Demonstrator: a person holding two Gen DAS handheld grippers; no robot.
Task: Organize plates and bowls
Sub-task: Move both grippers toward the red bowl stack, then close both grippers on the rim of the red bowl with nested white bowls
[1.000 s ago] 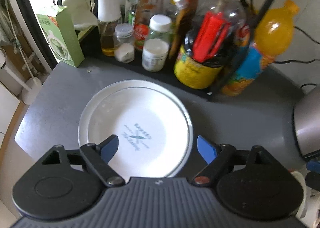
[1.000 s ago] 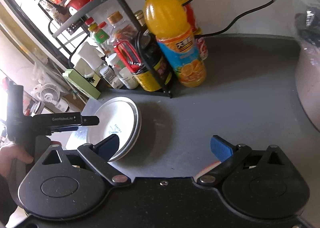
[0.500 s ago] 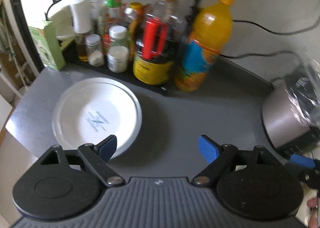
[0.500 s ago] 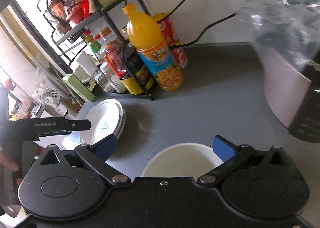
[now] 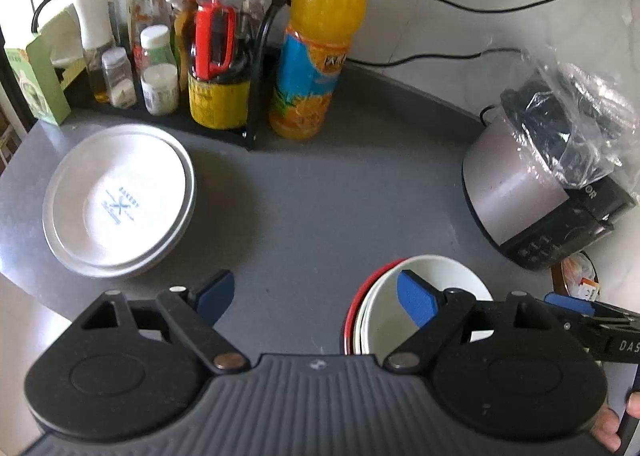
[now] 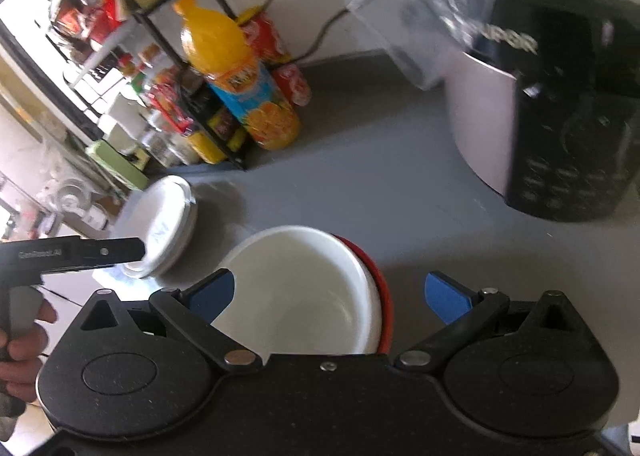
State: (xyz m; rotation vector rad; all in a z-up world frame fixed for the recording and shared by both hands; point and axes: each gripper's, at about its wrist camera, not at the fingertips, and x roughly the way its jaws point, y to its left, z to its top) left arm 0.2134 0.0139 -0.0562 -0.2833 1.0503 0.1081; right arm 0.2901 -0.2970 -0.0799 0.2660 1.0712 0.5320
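Note:
A stack of white plates (image 5: 120,200) with a blue logo lies on the grey counter (image 5: 320,208) at the left; it also shows in the right wrist view (image 6: 168,216). A stack of bowls (image 5: 424,312), white inside a red one, sits at the front right; it also shows in the right wrist view (image 6: 304,292). My left gripper (image 5: 316,296) is open and empty, above the counter between plates and bowls. My right gripper (image 6: 328,292) is open and empty, hovering over the bowls with its fingers on either side of them.
A black rack with sauce bottles and jars (image 5: 180,56) and an orange juice bottle (image 5: 316,44) stand at the back. A rice cooker (image 5: 552,192) under a plastic bag stands at the right, with cables (image 5: 460,4) on the wall behind. A green box (image 5: 36,84) stands far left.
Both grippers have pulled back and swung right, away from the plates. The bowl stack has come into both views, now between the right gripper's fingers.

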